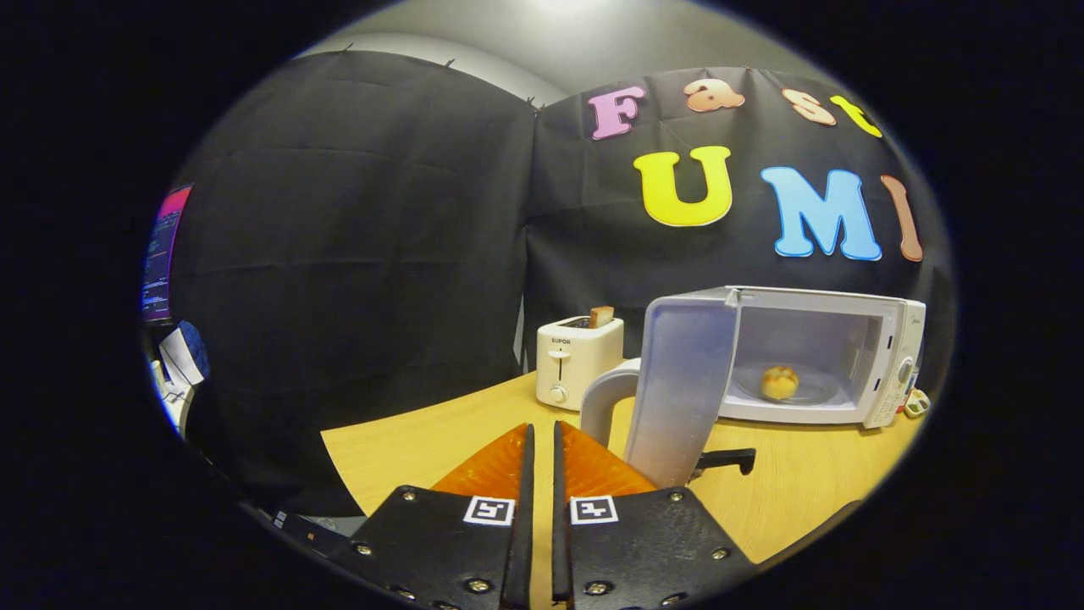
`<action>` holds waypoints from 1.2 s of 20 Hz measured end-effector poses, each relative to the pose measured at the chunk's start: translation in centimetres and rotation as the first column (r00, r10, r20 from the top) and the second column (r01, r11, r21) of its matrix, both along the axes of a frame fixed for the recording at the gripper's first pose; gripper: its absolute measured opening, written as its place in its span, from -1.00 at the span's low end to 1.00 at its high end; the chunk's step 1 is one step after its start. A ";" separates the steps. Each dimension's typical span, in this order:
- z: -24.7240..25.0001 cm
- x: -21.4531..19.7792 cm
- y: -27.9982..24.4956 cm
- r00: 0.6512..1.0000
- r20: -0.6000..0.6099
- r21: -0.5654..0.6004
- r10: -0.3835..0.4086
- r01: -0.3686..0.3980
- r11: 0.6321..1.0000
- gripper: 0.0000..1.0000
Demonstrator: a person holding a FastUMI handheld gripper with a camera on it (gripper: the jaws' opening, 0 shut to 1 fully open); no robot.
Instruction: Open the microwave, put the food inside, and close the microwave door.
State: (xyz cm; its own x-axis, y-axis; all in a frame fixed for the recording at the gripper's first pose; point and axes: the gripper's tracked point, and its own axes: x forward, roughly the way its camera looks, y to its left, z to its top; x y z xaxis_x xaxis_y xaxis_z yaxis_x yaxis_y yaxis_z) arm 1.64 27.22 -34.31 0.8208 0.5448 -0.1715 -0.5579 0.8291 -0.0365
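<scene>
The tongs [542,449] are seen clenched on nothing, fingers nearly touching, near the handle of the microwave door [677,390]; the food [779,382] is already set inside the microwave [881,356] on its plate; the door is left wide open; a careless sideways push could slide the microwave along the bench [406,449], or be glanced off the handle.

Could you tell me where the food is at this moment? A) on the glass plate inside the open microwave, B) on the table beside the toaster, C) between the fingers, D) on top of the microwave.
A: the round bun sits inside the microwave, whose door stands open, while the gripper is nearly closed on nothing.
</scene>
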 end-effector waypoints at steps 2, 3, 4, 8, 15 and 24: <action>0.1 -0.3 -1.2 0.999 0.019 -0.020 -0.031 0.031 0.999 -0.80; -0.1 -0.3 -2.0 0.999 0.011 -0.018 -0.047 0.047 0.999 -0.80; 0.0 -0.3 -2.9 0.998 0.001 -0.007 -0.067 0.067 0.998 -0.80; 1.0 0.5 -8.3 0.985 0.013 0.015 -0.171 0.171 0.985 -0.80; 0.9 5.1 -19.3 0.933 0.000 0.002 -0.360 0.360 0.933 -0.80; 1.5 11.8 -29.1 0.848 0.006 -0.016 -0.530 0.530 0.848 -0.80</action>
